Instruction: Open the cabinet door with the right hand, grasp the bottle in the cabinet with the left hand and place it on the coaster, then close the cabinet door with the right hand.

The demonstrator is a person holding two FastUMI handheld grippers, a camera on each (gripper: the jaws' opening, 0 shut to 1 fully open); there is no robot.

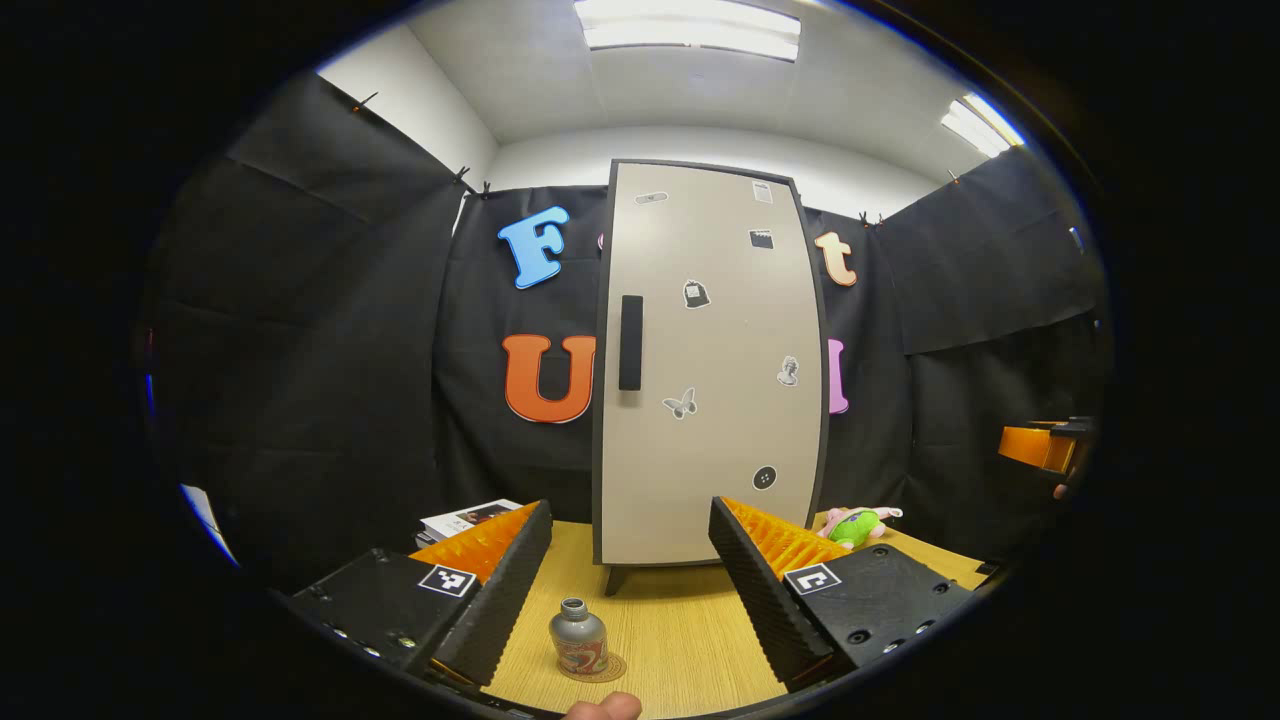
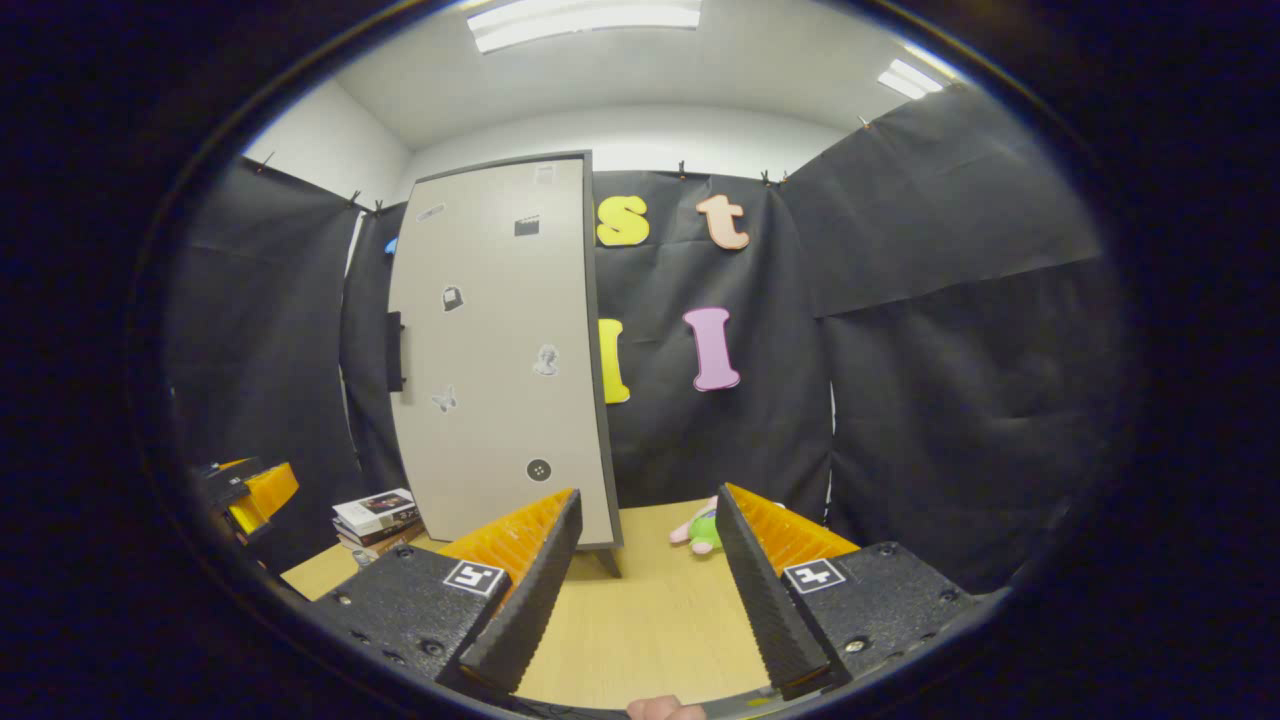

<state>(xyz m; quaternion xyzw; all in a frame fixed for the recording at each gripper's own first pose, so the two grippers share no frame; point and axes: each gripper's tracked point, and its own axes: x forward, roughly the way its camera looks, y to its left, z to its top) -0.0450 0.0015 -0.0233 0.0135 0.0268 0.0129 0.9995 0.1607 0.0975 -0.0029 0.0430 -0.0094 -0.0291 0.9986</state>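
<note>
A tall beige cabinet (image 1: pixel 710 370) stands on the wooden table (image 1: pixel 690 630) with its door shut and a black handle (image 1: pixel 630 342) on the door's left side. A small grey bottle (image 1: pixel 577 638) stands upright on a round coaster (image 1: pixel 598 670) at the table's near edge. My left gripper (image 1: pixel 630 590) is open, and the bottle sits low between its fingers without touching them. In the right gripper view the cabinet (image 2: pixel 500 350) is to the left, its handle (image 2: pixel 395 350) on the far side. My right gripper (image 2: pixel 645 590) is open with nothing in it.
A stack of books (image 1: pixel 465 520) lies left of the cabinet, and a green and pink plush toy (image 1: pixel 855 525) lies to its right. The books (image 2: pixel 375 515) and the toy (image 2: pixel 700 530) also appear in the right gripper view. The other gripper (image 1: pixel 1045 445) is at the far right edge.
</note>
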